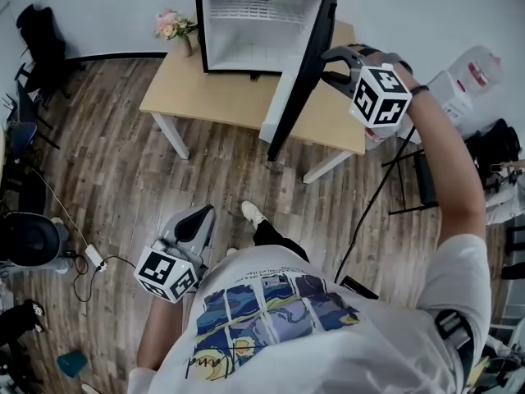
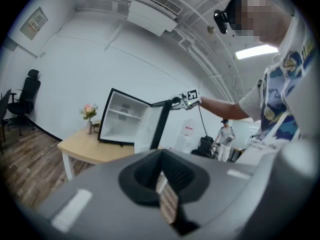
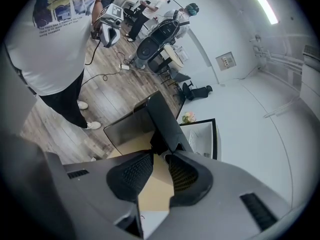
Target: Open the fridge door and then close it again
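1. Bright, even indoor light; the table (image 1: 205,97) throws only a faint shadow on the floor (image 1: 123,187).
2. A light strip (image 2: 257,51) glares white at 2 o'clock in the left gripper view, another (image 3: 260,4) at 1 o'clock in the right gripper view.
3. Both gripper views bulge, with black corners.
4. The left gripper (image 2: 162,176) is blurred close to the lens.

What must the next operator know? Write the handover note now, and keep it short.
Right gripper: fingers closed on the top edge of the fridge door, arm stretched out.
Left gripper: fingers together, nothing between them, hanging low at the person's side.
Fridge: stands on the wooden table, with its door wide open.
Done: the door is open.
Left: swing the door shut, then let go.
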{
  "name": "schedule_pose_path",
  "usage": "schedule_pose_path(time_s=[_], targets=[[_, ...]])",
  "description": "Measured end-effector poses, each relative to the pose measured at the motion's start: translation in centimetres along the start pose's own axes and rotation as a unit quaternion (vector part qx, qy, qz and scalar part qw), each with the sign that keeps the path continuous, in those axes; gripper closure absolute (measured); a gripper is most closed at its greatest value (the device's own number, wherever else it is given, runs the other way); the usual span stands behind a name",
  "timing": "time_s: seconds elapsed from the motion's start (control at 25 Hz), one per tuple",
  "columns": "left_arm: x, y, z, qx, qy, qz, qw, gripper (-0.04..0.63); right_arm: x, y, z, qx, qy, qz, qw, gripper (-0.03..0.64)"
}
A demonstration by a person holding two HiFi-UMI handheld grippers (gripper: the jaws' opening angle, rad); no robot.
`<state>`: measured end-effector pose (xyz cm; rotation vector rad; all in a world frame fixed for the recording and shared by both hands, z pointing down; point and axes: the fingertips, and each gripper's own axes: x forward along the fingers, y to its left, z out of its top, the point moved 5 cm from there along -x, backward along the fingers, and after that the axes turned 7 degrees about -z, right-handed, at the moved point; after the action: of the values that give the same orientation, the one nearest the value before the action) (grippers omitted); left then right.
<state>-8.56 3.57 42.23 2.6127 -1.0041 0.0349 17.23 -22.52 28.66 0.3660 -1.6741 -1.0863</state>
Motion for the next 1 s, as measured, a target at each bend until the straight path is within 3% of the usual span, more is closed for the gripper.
schedule_pose_path(time_s=[1.0], targets=[[3.1,0.6,0.1,-0.006,0.017,-0.035,0.9992,0.588,-3.1,2.3,-4.8,-0.059,0.058,0.004,0.997,0.543]])
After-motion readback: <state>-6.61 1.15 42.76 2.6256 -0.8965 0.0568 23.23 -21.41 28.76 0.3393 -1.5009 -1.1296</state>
